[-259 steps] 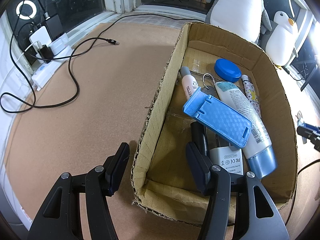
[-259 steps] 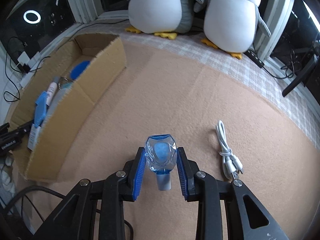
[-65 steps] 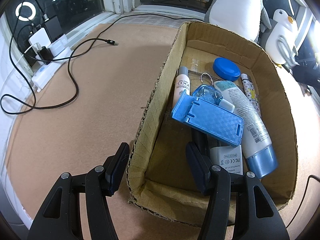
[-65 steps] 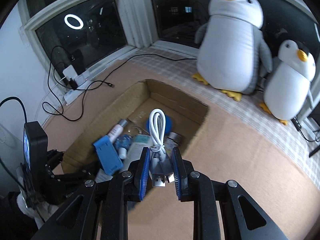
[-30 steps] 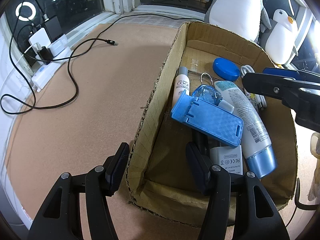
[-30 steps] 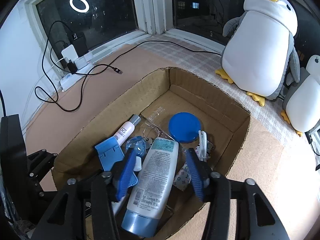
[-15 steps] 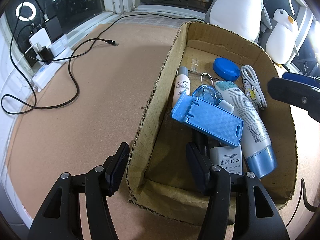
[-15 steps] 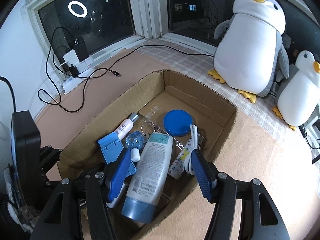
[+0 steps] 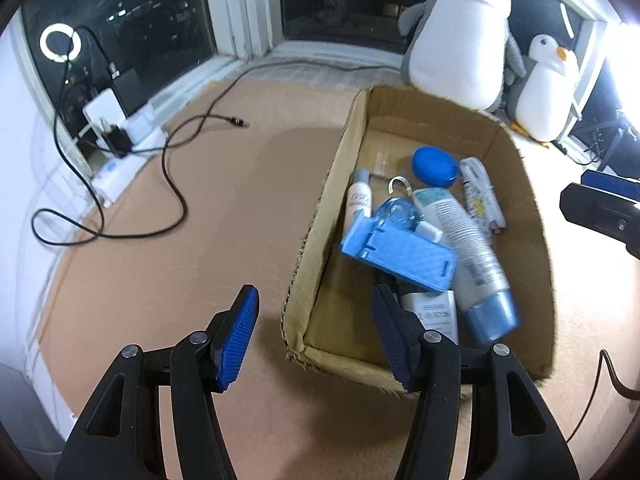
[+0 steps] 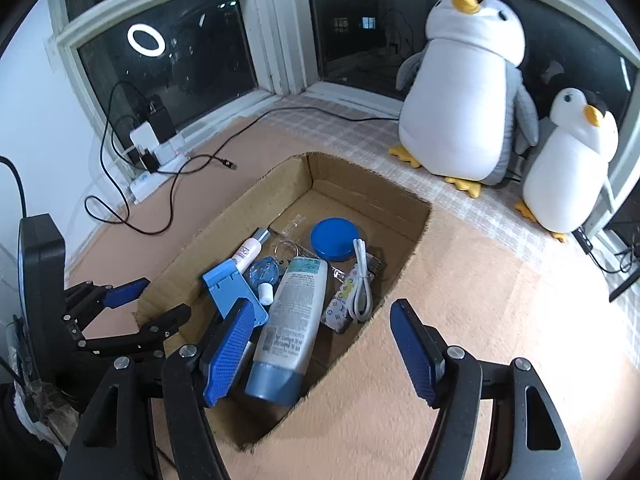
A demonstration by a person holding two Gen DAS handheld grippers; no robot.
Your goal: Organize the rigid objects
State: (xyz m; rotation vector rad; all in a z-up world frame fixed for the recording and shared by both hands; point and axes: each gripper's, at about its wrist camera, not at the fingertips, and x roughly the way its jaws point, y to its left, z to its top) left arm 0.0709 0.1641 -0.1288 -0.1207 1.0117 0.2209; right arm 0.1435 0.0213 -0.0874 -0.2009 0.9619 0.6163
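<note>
Lying now inside the cardboard box (image 10: 362, 184), the white cable (image 10: 361, 276) has left the right tool (image 10: 324, 346), which has pulled back, jaws wide; left tool (image 9: 316, 334) stays wide, empty

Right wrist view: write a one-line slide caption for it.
Open right gripper above a cardboard box holding a lotion bottle, white cable and blue lid.

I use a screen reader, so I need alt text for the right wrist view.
The open, empty right gripper hangs over a cardboard box holding a lotion tube, a white cable, a blue lid and a blue stand. Two plush penguins sit by the window.
</note>
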